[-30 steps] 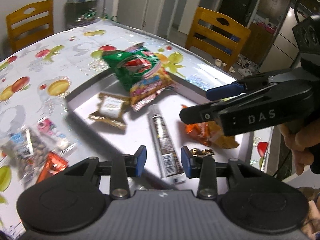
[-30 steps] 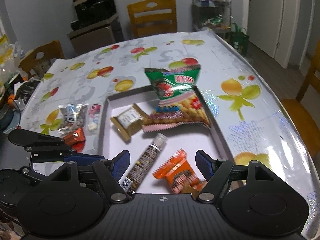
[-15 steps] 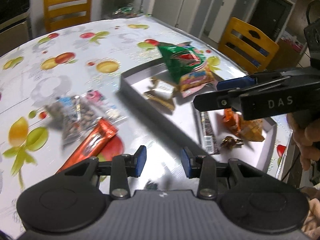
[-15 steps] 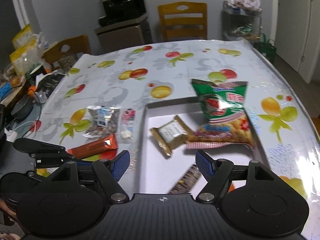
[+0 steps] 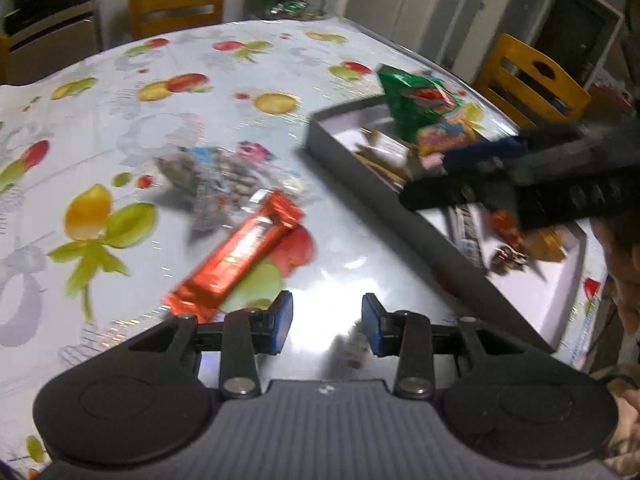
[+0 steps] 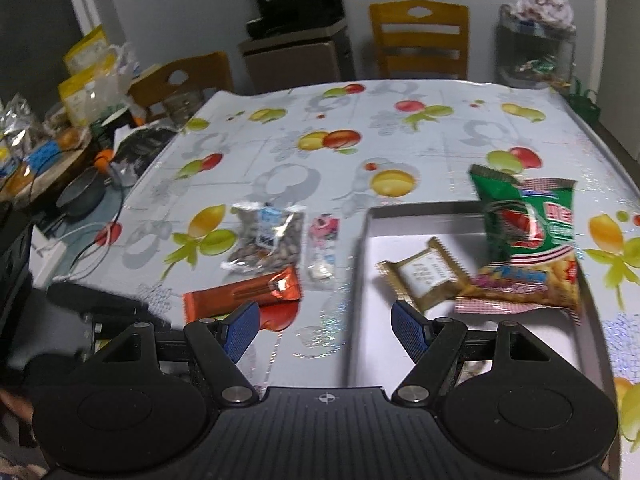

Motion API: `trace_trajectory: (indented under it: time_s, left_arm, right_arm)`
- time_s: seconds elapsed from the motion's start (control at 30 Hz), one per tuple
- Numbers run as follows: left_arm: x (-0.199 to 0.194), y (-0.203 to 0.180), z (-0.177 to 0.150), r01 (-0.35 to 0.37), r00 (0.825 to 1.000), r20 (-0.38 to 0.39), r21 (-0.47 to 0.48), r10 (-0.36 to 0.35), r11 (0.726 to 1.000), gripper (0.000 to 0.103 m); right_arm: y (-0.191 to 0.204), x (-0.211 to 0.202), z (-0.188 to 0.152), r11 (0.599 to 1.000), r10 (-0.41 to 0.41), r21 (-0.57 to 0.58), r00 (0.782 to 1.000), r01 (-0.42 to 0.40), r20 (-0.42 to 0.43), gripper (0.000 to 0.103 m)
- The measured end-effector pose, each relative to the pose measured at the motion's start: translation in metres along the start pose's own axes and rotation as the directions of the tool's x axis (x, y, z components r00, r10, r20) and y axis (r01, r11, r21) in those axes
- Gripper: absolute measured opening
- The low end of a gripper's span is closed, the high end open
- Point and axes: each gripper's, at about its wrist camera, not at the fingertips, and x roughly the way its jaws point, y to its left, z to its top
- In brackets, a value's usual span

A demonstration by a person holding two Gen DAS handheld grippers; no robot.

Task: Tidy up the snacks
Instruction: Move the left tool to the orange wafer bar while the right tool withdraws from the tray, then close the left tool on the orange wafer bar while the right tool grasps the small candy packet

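Note:
An orange-red snack bar [image 5: 240, 252] [image 6: 244, 294] lies on the fruit-print tablecloth, left of the grey tray [image 5: 360, 184] [image 6: 360, 264]. Behind it lie a clear bag of nuts [image 5: 216, 176] [image 6: 268, 242] and a small pink-white packet [image 6: 322, 248]. The tray holds a green bag [image 6: 524, 216], a yellow chip bag [image 6: 528, 284] and a gold wrapped packet [image 6: 424, 274]. My left gripper [image 5: 326, 322] is open and empty, just in front of the bar. My right gripper [image 6: 324, 326] is open and empty above the tray's left wall; it also shows in the left wrist view [image 5: 452, 180].
Wooden chairs [image 6: 420, 38] stand around the table. A cluttered side table with bags and a pan [image 6: 80, 196] is at the left. A cabinet [image 6: 296, 56] and a shelf with snacks [image 6: 536, 52] stand at the back.
Both grippers have swung left, away from the tray and toward the loose snacks on the tablecloth. Both stay open. Nothing has been picked up.

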Motion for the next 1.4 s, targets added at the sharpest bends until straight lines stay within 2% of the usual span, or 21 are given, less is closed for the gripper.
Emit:
trace_trajectory:
  time_s: [0.2, 0.47, 0.83, 1.1, 1.4]
  left_arm:
    - [-0.003, 0.027, 0.009, -0.043, 0.999, 0.015, -0.015, 0.043, 0.999, 0.035]
    - [0.002, 0.05, 0.015, -0.056, 0.998, 0.006, 0.057, 0.056, 0.997, 0.036]
    - [0.027, 0.052, 0.031, 0.021, 0.999, -0.042, 0.218, -0.012, 0.976, 0.036]
    - [0.043, 0.047, 0.037, 0.069, 0.996, -0.076, 0.294, -0.048, 0.953, 0.036]
    - [0.044, 0.048, 0.034, 0.09, 0.995, -0.079, 0.334, -0.067, 0.938, 0.036]
  right_arm:
    - [0.014, 0.008, -0.005, 0.999, 0.029, -0.03, 0.999, -0.03, -0.046, 0.073]
    - [0.029, 0.019, -0.017, 0.998, 0.048, -0.029, 0.991, -0.052, -0.121, 0.072]
    - [0.044, 0.028, -0.041, 0.997, 0.052, 0.061, 0.978, -0.04, -0.202, 0.069]
    - [0.055, 0.033, -0.051, 0.995, 0.041, 0.1, 0.976, -0.02, -0.215, 0.065]
    - [0.062, 0.043, -0.047, 0.989, 0.02, 0.146, 0.982, 0.008, -0.19, 0.065]
